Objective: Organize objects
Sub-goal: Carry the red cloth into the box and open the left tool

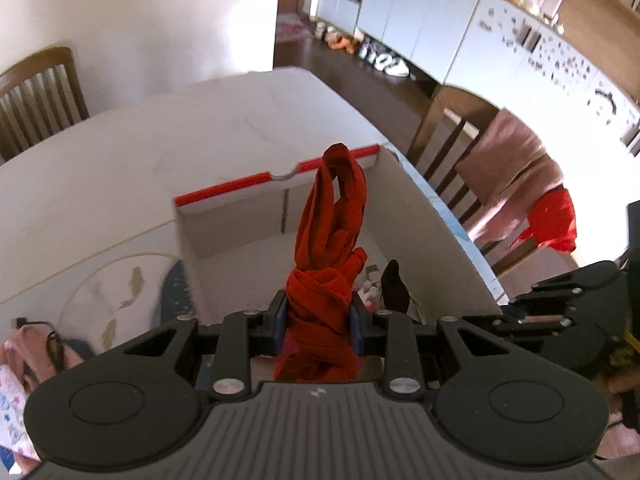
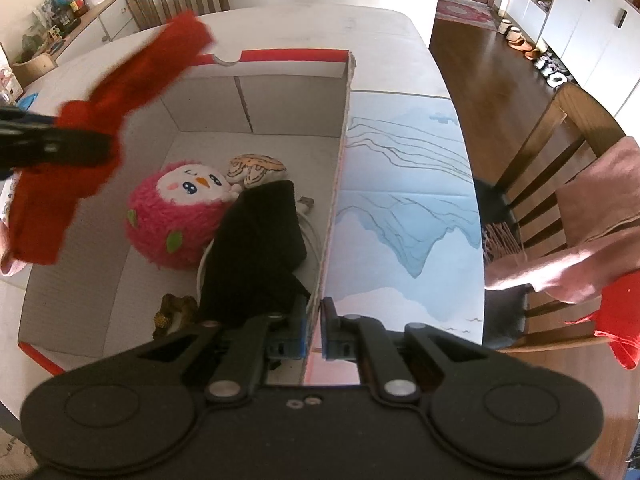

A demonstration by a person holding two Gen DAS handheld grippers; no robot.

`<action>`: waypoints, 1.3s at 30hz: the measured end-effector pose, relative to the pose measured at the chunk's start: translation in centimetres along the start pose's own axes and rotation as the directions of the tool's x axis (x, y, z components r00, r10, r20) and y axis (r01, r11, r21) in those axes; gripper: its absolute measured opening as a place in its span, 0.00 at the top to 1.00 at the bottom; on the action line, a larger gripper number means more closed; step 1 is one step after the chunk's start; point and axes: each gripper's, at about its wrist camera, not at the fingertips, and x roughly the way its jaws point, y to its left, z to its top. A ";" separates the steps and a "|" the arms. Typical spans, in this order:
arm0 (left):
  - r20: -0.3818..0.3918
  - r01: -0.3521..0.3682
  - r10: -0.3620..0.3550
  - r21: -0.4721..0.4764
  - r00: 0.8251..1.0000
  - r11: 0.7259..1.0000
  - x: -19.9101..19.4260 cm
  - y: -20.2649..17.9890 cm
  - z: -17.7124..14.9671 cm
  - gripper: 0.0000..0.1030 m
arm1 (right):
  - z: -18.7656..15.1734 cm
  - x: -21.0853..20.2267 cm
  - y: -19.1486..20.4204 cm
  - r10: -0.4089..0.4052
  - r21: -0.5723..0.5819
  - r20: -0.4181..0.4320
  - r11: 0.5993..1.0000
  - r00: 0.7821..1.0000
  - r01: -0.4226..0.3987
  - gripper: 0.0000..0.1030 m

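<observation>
My left gripper (image 1: 320, 312) is shut on a knotted red cloth (image 1: 332, 216), whose loose end sticks out past the fingers above the open cardboard box (image 1: 276, 178). The right wrist view shows that cloth (image 2: 132, 80) blurred over the box's left side, held by the left gripper (image 2: 52, 144). My right gripper (image 2: 314, 328) is shut on the box's right wall (image 2: 340, 152) at its near end. Inside lie a pink plush bird (image 2: 176, 216), a black cloth (image 2: 260, 248), a white cable (image 2: 308, 220) and a small cream pillow (image 2: 256, 168).
The box stands on a white table (image 2: 320, 28) beside a blue mountain-print mat (image 2: 400, 200). A wooden chair (image 2: 560, 152) on the right carries a pink towel (image 2: 592, 208) and a red cloth (image 2: 624, 320). Another chair (image 1: 36, 92) stands at the far left.
</observation>
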 end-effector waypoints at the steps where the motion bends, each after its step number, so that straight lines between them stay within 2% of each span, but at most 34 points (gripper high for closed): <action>1: -0.017 -0.006 0.006 0.003 1.000 1.000 0.8 -0.3 0.4 0.72 | 0.0 0.0 0.0 0.001 0.001 0.000 1.000 1.000 -0.001 0.94; 5: -0.087 -0.002 -0.001 -0.032 0.996 0.999 3.6 -0.5 1.3 0.72 | 0.0 0.1 0.0 0.003 0.001 -0.001 1.000 1.000 -0.003 0.93; 8: -0.104 0.018 -0.023 -0.048 0.994 0.999 4.4 -1.2 1.6 0.72 | 0.0 0.1 0.0 0.002 0.010 -0.002 1.000 1.000 -0.002 0.93; 16: -0.145 0.054 -0.054 -0.006 0.988 0.999 7.0 -5.1 1.9 0.72 | 0.0 0.1 0.0 0.000 0.021 -0.002 1.000 1.000 0.000 0.93; 23: -0.187 0.057 -0.060 -0.023 0.981 0.998 8.5 -5.7 1.7 0.70 | -0.1 0.0 0.0 -0.003 0.029 -0.002 1.000 1.000 0.003 0.94; 25: -0.187 0.071 -0.074 -0.024 0.980 0.997 8.5 -5.6 1.7 0.66 | -0.1 0.0 0.0 -0.004 0.035 -0.002 0.999 1.000 0.004 0.94; 27: -0.184 0.095 -0.098 -0.026 0.978 0.995 8.4 -5.3 1.5 0.53 | -0.1 0.0 0.0 -0.006 0.038 -0.002 0.999 1.000 0.007 0.94; 30: -0.172 0.113 -0.114 -0.015 0.979 0.994 8.1 -4.9 1.3 0.39 | -0.1 0.0 0.1 -0.013 0.044 -0.003 0.999 1.000 0.013 0.94; 39: -0.119 0.121 -0.122 -0.013 0.985 0.993 6.2 -3.9 0.9 0.35 | -0.1 0.0 0.1 -0.023 0.058 -0.005 0.998 1.000 0.023 0.94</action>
